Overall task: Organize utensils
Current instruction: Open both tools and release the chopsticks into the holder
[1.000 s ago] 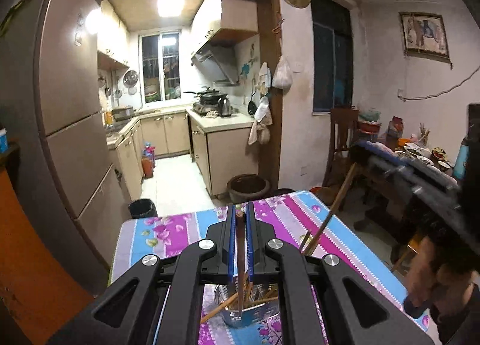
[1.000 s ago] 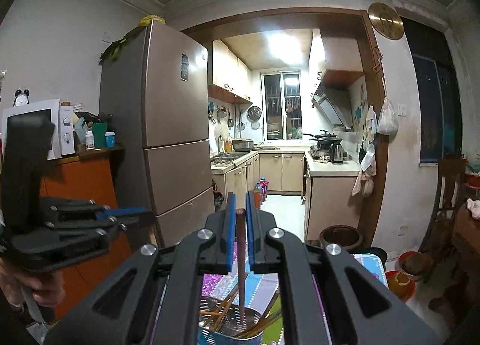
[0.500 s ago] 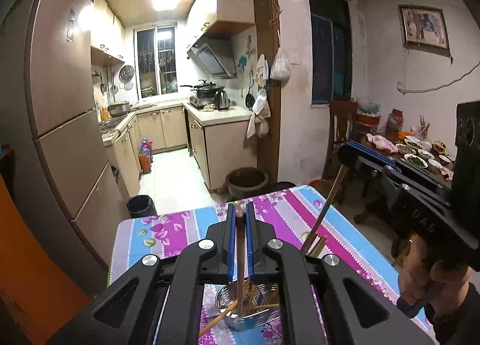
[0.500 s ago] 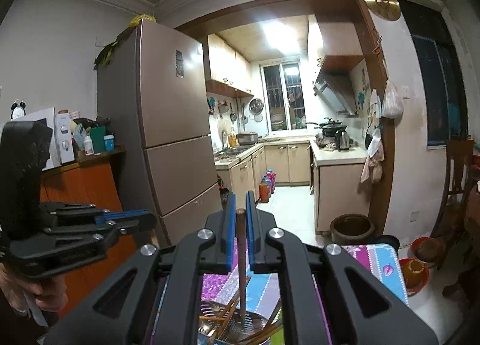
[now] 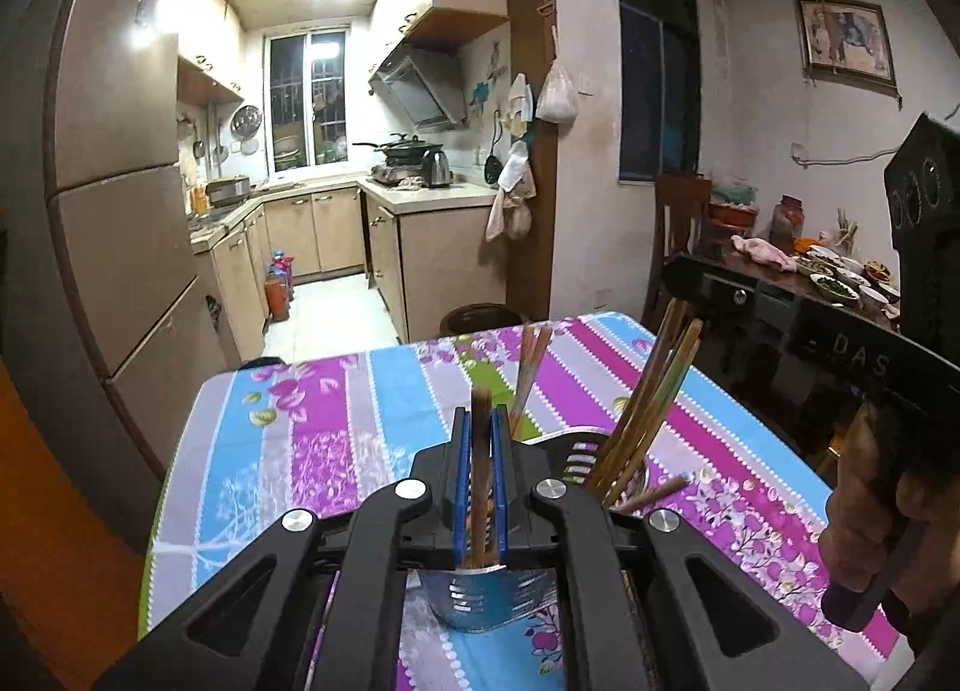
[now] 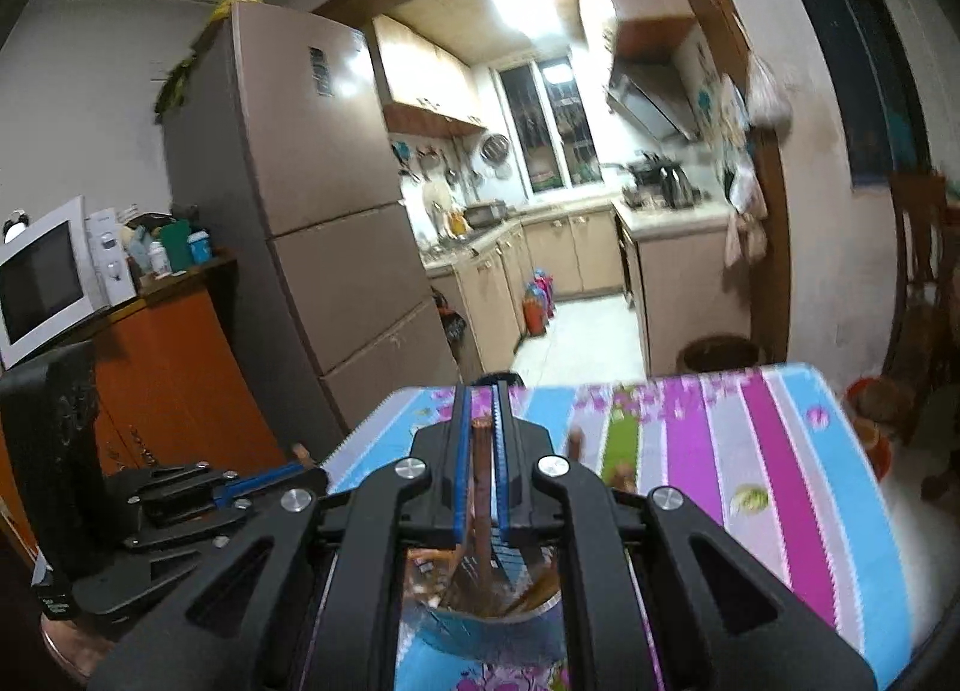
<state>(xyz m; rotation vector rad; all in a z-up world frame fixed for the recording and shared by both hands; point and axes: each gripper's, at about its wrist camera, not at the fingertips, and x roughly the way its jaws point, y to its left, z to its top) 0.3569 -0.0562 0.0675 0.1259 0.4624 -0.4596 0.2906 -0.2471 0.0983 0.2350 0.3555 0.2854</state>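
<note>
Left claw [image 5: 480, 463] shut tight on one brown chopstick [image 5: 479, 433], right claw [image 6: 481, 451] shut on another stick [image 6: 480, 469], both right over the metal cup [image 5: 480, 601] on the table [image 5: 312, 427]. Putting-in step, looks like. Next: tips down inside the cup, then claws open.

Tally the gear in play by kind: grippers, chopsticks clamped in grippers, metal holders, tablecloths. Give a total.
Grippers: 2, left gripper and right gripper
Clamped chopsticks: 2, one in the left gripper, one in the right
Metal holder: 1
Striped tablecloth: 1
Total: 6
The loose chopsticks standing in the holder overlap too much to count.
</note>
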